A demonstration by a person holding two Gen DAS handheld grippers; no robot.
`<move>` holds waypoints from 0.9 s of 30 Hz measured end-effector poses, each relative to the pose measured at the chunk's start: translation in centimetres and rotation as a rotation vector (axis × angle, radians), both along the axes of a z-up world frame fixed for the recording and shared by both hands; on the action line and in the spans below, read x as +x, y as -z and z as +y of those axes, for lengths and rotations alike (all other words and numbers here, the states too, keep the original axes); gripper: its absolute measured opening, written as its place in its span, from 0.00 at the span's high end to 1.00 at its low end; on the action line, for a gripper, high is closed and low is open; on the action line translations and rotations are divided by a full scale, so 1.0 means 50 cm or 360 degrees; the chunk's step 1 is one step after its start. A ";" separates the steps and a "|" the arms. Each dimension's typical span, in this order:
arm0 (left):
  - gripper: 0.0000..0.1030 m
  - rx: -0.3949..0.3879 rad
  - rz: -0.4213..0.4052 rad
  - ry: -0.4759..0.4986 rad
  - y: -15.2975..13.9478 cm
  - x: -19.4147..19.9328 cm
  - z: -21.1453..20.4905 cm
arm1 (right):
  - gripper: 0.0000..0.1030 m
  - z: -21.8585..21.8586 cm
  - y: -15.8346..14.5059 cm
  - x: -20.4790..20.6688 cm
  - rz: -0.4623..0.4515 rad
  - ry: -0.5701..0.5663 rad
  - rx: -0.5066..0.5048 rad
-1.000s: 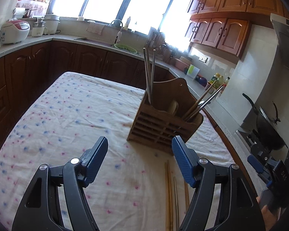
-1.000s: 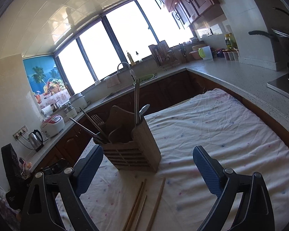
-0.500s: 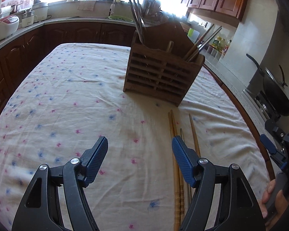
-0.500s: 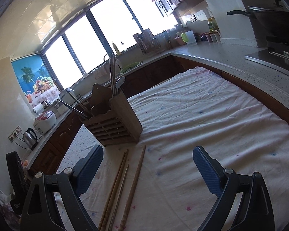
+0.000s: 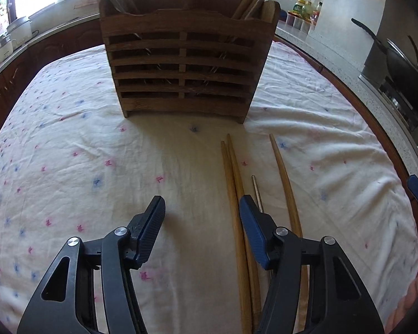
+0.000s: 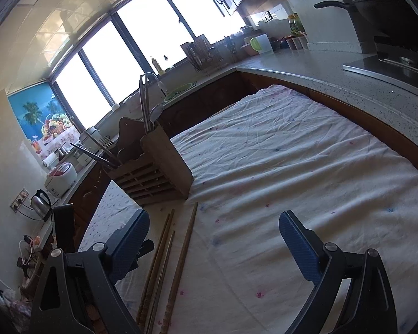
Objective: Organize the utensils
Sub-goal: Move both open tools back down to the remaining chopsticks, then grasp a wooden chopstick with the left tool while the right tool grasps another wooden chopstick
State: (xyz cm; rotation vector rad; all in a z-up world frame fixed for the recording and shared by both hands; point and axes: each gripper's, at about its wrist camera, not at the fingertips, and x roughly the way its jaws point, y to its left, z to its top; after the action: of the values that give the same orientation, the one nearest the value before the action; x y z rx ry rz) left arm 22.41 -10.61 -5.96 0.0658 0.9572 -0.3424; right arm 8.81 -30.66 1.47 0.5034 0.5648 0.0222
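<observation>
A slatted wooden utensil holder [image 5: 184, 64] stands on the cloth-covered table, with chopsticks and metal utensils upright in it; it also shows in the right wrist view [image 6: 156, 172]. Three wooden chopsticks [image 5: 234, 183] and one thin metal chopstick [image 5: 257, 192] lie on the cloth in front of it, also in the right wrist view [image 6: 181, 253]. My left gripper [image 5: 200, 211] is open and empty, low over the cloth, its right finger above the paired chopsticks. My right gripper [image 6: 213, 236] is open and empty, to the right of the chopsticks.
The white flowered tablecloth [image 5: 69, 167] covers the table. A counter with a wok on the stove [image 5: 404, 66] runs along the right. A sink, rice cooker [image 6: 61, 178] and kettle [image 6: 40, 203] stand on the far and left counters.
My left gripper has moved forward and down toward the holder and the loose chopsticks. My right gripper has dipped a little and shifted slightly. Both stay open.
</observation>
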 end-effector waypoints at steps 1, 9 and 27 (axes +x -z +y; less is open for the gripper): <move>0.47 -0.0010 -0.0024 0.0010 0.000 -0.001 -0.001 | 0.07 -0.002 0.001 0.002 0.0006 0.0001 0.0004; 0.56 0.0089 -0.0082 0.0081 0.008 -0.012 0.008 | 0.07 0.004 0.012 0.027 0.0034 -0.0019 0.0010; 0.83 -0.0119 0.0068 -0.0103 -0.017 -0.013 0.142 | 0.60 0.138 0.080 0.209 0.0363 -0.0327 -0.0325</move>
State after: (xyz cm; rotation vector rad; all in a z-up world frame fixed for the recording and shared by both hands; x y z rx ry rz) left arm 21.78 -3.50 -5.10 -0.0408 0.9854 -0.3206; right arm 19.28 -23.76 -2.55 0.2487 0.8317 0.1025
